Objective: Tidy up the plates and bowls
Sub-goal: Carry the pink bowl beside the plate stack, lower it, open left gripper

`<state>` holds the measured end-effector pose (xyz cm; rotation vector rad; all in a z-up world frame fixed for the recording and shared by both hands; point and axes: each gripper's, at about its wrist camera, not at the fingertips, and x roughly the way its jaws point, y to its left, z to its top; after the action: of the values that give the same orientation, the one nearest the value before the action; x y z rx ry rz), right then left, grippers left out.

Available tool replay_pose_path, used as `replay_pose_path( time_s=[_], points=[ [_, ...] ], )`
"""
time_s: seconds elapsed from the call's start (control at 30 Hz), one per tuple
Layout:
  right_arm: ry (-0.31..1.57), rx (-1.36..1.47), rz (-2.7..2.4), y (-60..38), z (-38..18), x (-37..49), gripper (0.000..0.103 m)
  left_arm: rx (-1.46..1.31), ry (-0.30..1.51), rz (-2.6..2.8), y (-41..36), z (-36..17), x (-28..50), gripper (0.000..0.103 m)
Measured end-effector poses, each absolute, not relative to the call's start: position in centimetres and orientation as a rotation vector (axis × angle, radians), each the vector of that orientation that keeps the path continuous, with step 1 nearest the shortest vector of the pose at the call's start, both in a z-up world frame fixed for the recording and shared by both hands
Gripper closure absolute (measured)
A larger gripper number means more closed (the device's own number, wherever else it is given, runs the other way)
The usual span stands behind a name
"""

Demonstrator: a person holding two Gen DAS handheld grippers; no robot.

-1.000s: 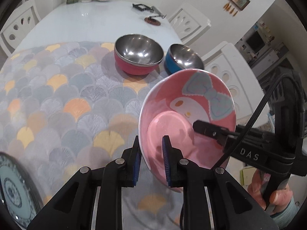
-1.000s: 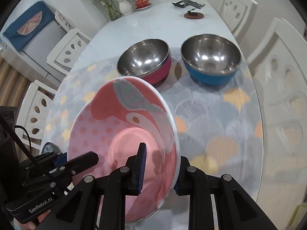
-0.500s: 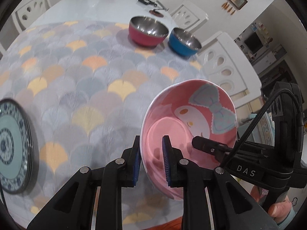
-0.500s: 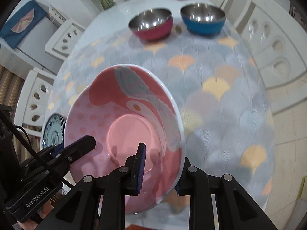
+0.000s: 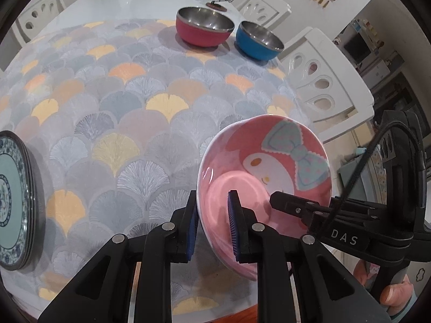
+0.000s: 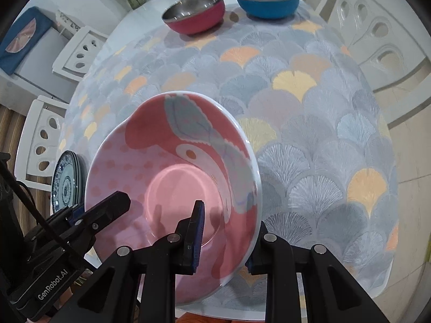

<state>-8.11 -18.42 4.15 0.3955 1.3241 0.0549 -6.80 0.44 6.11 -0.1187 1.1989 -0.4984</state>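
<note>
1. A pink cartoon bowl [image 5: 265, 185] hangs in the air over the near edge of the table [image 5: 129, 113], tilted on its side and carried by both claws at once.
2. The left claw [image 5: 211, 224] is closed on the bowl's left rim, one blue pad inside and one outside. The right claw [image 6: 225, 238] is clamped on the opposite rim in the same way.
3. The step in hand appears to be carrying the bowl to a resting place. To do it well, both claws should travel together at an even pace, since pulling apart or twisting could strain the rim or loosen a grip.
4. The bowl should be levelled before it goes down, and neither claw should let go until the base rests on something.
5. Three bowls are in view: the pink one, a red steel-lined bowl [image 5: 204, 29] and a blue steel-lined bowl [image 5: 259, 40]. The red and blue ones stand just beside each other at the far side of the patterned cloth.
6. A stack of blue-patterned plates [image 5: 14, 199] sits at the table's left edge. Several rims show, but the exact number cannot be told.
</note>
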Motion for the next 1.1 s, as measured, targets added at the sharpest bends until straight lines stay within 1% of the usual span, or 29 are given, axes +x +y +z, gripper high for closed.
replay_pose_path(
  time_s=[0.37, 0.4, 0.5, 0.7, 0.9, 1.1],
  points=[
    [1.334, 0.384, 0.052, -18.0, 3.2, -8.1, 0.078, -0.091, 1.209, -0.479, 1.1, 5.7, -6.9, 0.086],
    [1.332, 0.385, 0.051, -18.1, 3.3, -8.2, 0.078, -0.078, 1.198, -0.469, 1.1, 6.0, -7.1, 0.083],
    [1.324, 0.39, 0.043, -18.5, 4.2, -8.9, 0.078, -0.01, 1.171, -0.417, 1.3, 7.3, -7.8, 0.083],
    [1.304, 0.418, 0.039, -19.0, 7.2, -10.0, 0.078, 0.098, 1.048, -0.372, 1.6, 11.5, -9.8, 0.083],
    [1.26, 0.405, 0.043, -18.6, 10.2, -11.2, 0.078, 0.118, 0.951, -0.396, 1.9, 15.5, -11.0, 0.083],
    [1.248, 0.406, 0.038, -17.9, 11.3, -11.8, 0.078, 0.112, 0.92, -0.409, 2.0, 16.9, -11.3, 0.083]
  ],
)
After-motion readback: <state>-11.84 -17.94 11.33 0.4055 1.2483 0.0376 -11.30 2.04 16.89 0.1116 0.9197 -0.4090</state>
